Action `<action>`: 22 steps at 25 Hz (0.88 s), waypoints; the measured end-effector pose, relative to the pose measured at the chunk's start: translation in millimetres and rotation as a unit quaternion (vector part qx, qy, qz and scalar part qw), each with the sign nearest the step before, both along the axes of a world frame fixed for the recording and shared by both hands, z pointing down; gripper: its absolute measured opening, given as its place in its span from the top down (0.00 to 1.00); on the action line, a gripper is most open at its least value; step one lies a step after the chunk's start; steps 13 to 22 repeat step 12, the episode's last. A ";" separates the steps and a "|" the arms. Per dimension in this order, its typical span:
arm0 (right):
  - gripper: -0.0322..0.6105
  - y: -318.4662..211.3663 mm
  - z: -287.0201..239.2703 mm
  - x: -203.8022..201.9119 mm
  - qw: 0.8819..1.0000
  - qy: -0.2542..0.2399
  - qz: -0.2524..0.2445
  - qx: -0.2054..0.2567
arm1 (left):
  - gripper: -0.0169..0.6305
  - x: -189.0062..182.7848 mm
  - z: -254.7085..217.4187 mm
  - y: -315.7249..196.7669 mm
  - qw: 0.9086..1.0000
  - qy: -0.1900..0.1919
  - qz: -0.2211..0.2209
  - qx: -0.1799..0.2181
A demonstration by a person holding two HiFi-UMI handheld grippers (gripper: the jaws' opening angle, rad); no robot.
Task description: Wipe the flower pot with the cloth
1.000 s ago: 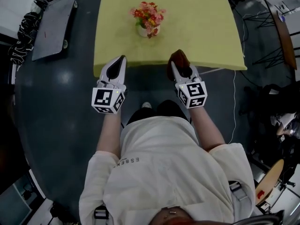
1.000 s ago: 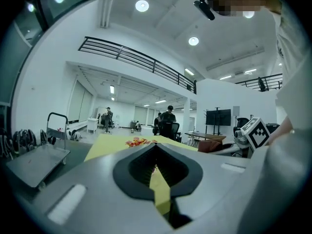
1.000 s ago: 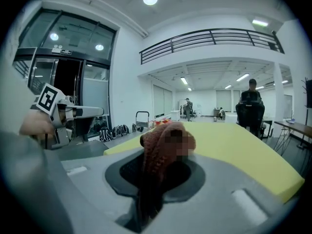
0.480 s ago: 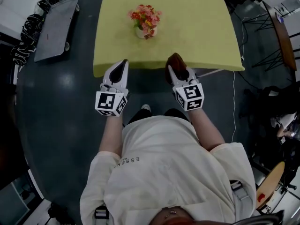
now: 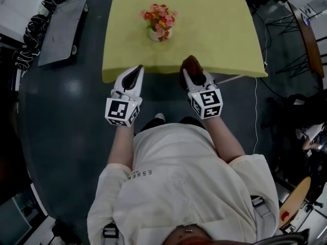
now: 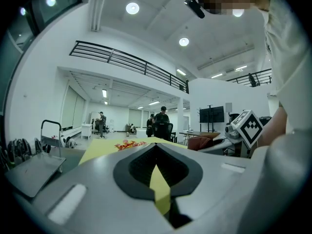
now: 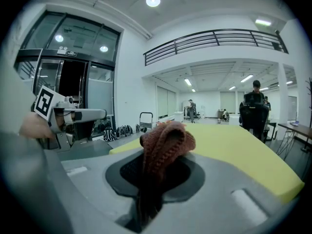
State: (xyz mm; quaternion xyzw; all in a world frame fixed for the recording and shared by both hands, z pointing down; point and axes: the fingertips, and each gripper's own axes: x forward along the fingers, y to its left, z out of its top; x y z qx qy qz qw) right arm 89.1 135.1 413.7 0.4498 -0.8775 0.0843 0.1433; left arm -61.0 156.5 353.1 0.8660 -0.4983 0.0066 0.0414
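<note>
Pretty early days here, by the looks of it. The cloth (image 7: 164, 141) is already clamped in the right tool (image 5: 192, 73), bunched up and poking out past the tips, so the pick-up part can be counted as done. No wiping has been started. The flower pot (image 5: 155, 34) is parked toward the far middle of the yellow table (image 5: 217, 32), well apart from both tools, which are held at the table's near edge. The left tool (image 5: 136, 72) is clenched shut with nothing in it.

What's left is judged to be basically everything: cloth brought over, pot maybe steadied, sides rubbed.

Nothing is seen lying on the table between tools and pot. The blooms (image 5: 160, 16) spilling over the rim could get knocked, though. A flat cart (image 5: 59, 27) and a bundle of cables (image 5: 26, 40) are parked on the floor (image 5: 66, 116) to the left, well out of the way.
</note>
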 end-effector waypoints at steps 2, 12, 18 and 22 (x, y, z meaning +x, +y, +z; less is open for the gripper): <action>0.87 -0.9 -0.1 -2.0 1.000 0.003 -0.001 0.000 | 0.95 -1.2 -0.6 -1.9 1.000 0.000 0.001 0.000; 0.87 -6.0 3.4 -4.8 1.000 0.004 0.004 -0.008 | 0.95 -2.2 1.0 -7.6 1.000 0.014 0.009 -0.006; 0.87 -6.0 3.4 -4.8 1.000 0.004 0.004 -0.008 | 0.95 -2.2 1.0 -7.6 1.000 0.014 0.009 -0.006; 0.87 -6.0 3.4 -4.8 1.000 0.004 0.004 -0.008 | 0.95 -2.2 1.0 -7.6 1.000 0.014 0.009 -0.006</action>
